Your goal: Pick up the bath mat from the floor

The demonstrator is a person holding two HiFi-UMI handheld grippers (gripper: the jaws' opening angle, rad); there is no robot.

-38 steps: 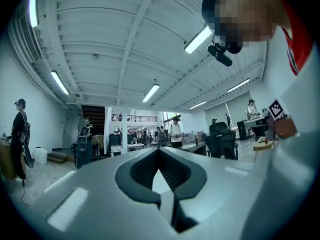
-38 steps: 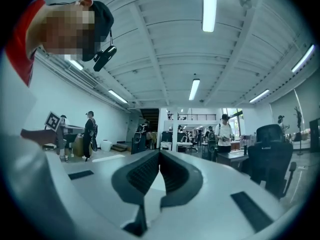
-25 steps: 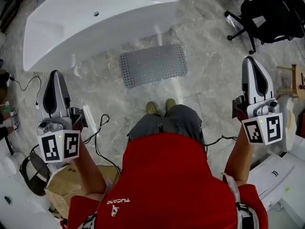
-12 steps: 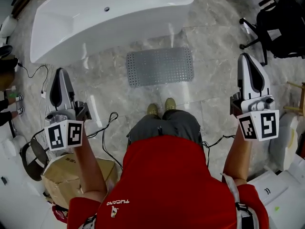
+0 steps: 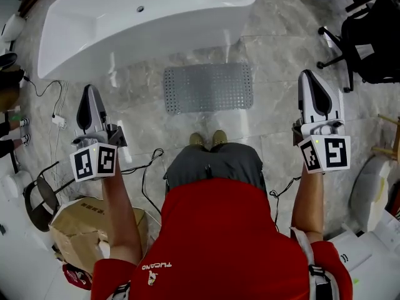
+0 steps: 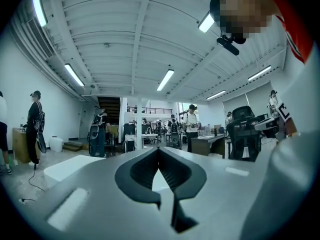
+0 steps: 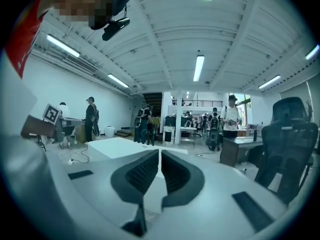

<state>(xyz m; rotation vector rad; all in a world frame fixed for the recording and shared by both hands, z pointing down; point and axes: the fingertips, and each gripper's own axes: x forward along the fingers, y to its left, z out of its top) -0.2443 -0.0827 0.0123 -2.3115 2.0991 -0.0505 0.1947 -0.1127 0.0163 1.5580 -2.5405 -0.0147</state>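
One bath mat (image 5: 208, 87) lies flat on the floor (image 5: 275, 49), seemingly grey marble tile. The mat's far edge is just beside one white bathtub (image 5: 144, 17), its near edge just ahead of two shoes (image 5: 209, 139). Two hand-held grippers, left (image 5: 92, 95) and right (image 5: 312, 83), flank the mat over bare floor, jaws closed on nothing. One office chair (image 5: 369, 36) stands well right of the mat.

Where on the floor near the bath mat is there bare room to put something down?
Bare floor lies between the bath mat and the office chair, and in the strip between mat and shoes. It is crowded at lower left: cardboard box, cables.
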